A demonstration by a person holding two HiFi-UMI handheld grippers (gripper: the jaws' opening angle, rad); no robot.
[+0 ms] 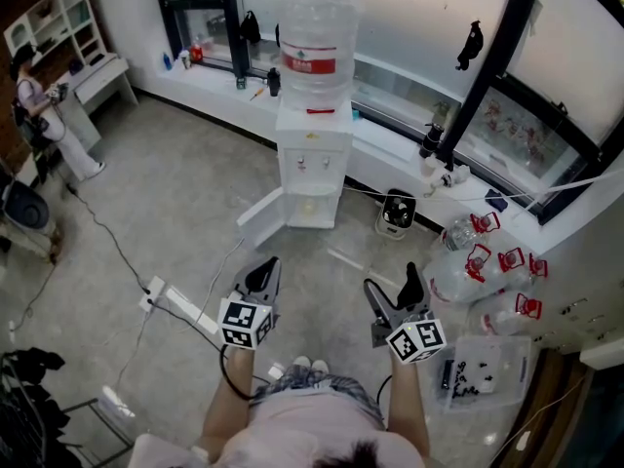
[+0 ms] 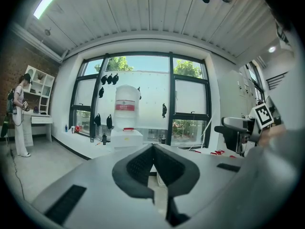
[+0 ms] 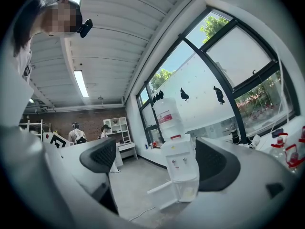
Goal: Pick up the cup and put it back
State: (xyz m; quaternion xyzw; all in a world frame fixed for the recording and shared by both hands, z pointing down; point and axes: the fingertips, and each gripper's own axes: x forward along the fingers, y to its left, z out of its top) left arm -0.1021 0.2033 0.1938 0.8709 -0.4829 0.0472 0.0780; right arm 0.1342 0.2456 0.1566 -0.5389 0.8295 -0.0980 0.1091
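A white water dispenser (image 1: 314,159) with a big bottle on top stands by the window sill. Its lower cabinet door (image 1: 261,217) hangs open to the left. Inside the cabinet is a pale shape (image 3: 189,192), too small to tell whether it is the cup. My left gripper (image 1: 264,264) is held low in front of the dispenser, its jaws touching at the tips with nothing between them (image 2: 153,150). To its right, my right gripper (image 1: 392,281) stands open with nothing between its pads (image 3: 159,162). Both are well short of the dispenser.
Several empty water bottles with red handles (image 1: 478,266) lie on the floor at the right, beside a clear box (image 1: 485,369). A small fan (image 1: 397,213) sits right of the dispenser. A power strip (image 1: 166,297) and cables lie at the left. A person (image 1: 41,115) stands far left.
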